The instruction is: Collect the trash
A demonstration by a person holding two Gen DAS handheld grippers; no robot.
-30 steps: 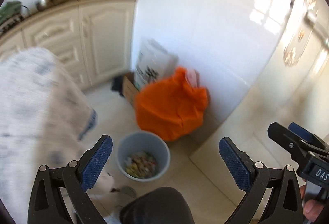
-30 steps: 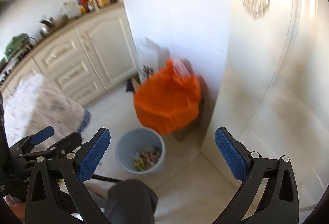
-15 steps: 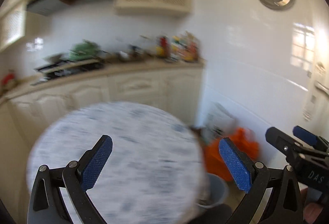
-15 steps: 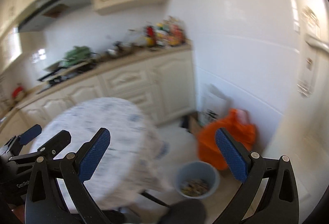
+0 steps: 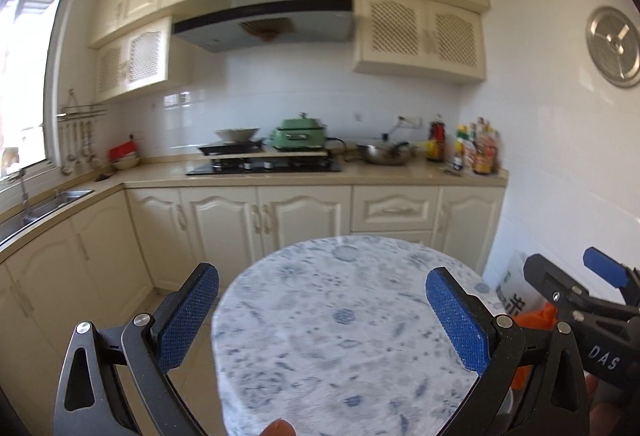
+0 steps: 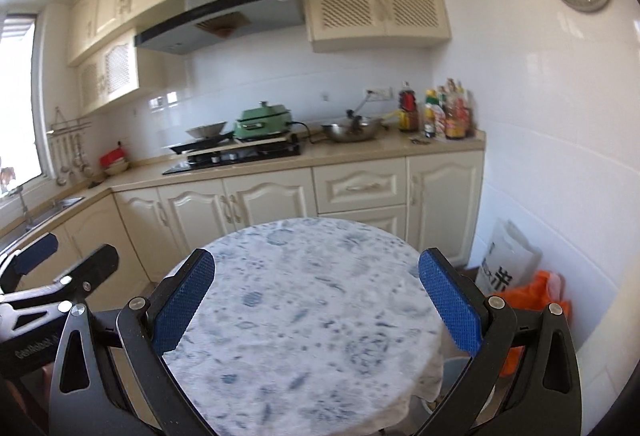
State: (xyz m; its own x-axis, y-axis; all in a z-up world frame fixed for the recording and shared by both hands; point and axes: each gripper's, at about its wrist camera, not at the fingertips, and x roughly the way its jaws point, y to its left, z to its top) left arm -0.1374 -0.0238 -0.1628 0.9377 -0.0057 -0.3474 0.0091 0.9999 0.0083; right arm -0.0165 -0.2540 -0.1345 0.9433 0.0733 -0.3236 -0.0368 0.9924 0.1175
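Fingers spread wide on both: left gripper (image 5: pixel 322 320) and right gripper (image 6: pixel 316 302) hold nothing, blue pads facing each other over the round bench (image 6: pixel 304 316) with its blue-and-white patterned cloth. Bench top carries no trash that I can make out (cloth is a bit blurred). Each gripper shows at the edge of the other's view, side by side. A fingertip (image 5: pixel 276 429) pokes in at the bottom of the left view. To the right of the bench, on the floor: grey bin (image 6: pixel 454 366), only its rim visible past the cloth edge, contents barely seen. Just behind it an orange bag (image 6: pixel 534 296), then a white printed bag (image 6: pixel 508 256) leaning on the tiled wall. Far side: cream cabinets (image 6: pixel 280 204), hob with green cooker (image 6: pixel 262 122), wok (image 6: pixel 352 132), bottles (image 6: pixel 444 114) in the corner.
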